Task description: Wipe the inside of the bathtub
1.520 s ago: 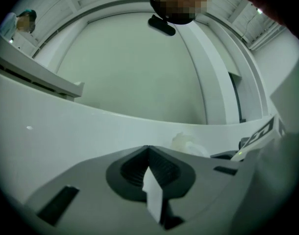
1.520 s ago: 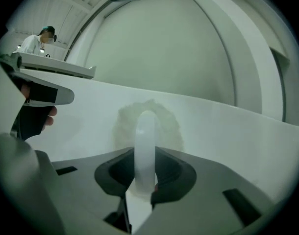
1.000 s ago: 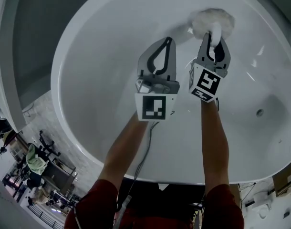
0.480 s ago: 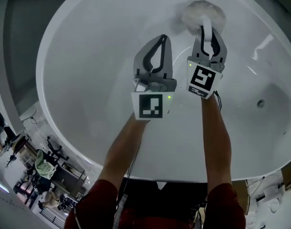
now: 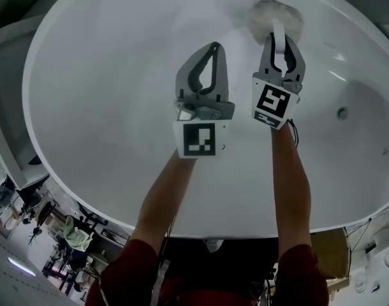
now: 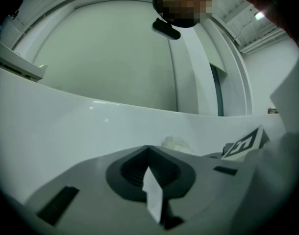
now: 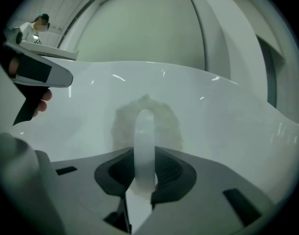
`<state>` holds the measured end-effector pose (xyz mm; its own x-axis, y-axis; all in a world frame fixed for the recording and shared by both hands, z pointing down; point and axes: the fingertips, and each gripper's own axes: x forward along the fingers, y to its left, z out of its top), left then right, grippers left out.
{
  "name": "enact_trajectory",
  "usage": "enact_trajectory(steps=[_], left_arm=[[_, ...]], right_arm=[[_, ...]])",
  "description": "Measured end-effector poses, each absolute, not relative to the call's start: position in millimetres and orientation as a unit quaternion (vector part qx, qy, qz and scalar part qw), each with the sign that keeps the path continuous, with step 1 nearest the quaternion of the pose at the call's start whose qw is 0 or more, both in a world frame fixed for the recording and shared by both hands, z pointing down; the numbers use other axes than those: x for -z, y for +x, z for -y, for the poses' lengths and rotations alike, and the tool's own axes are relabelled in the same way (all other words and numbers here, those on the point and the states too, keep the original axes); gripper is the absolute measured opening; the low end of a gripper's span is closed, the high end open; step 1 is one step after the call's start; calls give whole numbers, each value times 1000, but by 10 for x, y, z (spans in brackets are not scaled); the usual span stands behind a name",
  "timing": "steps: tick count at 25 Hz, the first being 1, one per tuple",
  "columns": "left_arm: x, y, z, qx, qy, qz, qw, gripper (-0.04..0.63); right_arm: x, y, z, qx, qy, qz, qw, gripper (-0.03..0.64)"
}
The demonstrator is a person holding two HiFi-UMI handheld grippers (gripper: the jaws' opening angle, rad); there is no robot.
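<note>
Head view: a fluffy pad lies against the tub wall, with both tongs over the basin.
The right gripper (image 5: 280,40) is clamped on the white loop handle (image 5: 277,27) of a fluffy white scrubbing pad (image 5: 275,13). The pad lies against the inside wall of the bathtub (image 5: 105,94), up and to the left of the drain (image 5: 342,113) in this view. The left gripper (image 5: 212,48) hangs farther left of the drain, beside the right one and apart from it, above the white basin. Its own view shows its jaws closed tip to tip with nothing between them. Both bare forearms reach in from the rim nearest the person, on the side of the drain toward the bottom of the view.
</note>
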<state>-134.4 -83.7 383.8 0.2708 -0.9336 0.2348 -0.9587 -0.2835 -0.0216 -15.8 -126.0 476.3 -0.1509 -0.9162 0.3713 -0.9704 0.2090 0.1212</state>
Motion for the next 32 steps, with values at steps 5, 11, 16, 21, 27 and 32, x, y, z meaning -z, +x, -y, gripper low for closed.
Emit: enact_trajectory(steps=[5, 11, 16, 21, 27, 32], left_arm=[[-3940, -621, 733, -109, 811, 572, 58, 15], [-4083, 301, 680, -116, 826, 550, 51, 15], [-4258, 971, 641, -126, 837, 531, 46, 15], [-4388, 1691, 644, -119, 845, 519, 51, 15], [-4535, 2564, 604, -112, 862, 492, 50, 15], [-4674, 3066, 533, -116, 874, 469, 54, 15]], right_arm=[[-4893, 734, 1115, -89, 657, 726, 184, 91], [-5075, 1693, 1022, -100, 676, 709, 177, 91], [-5221, 2314, 923, -97, 682, 703, 175, 91], [-5399, 3178, 791, -110, 705, 679, 172, 91], [-5656, 4349, 616, -147, 747, 625, 174, 91], [-5853, 4864, 455, -145, 753, 612, 191, 91]])
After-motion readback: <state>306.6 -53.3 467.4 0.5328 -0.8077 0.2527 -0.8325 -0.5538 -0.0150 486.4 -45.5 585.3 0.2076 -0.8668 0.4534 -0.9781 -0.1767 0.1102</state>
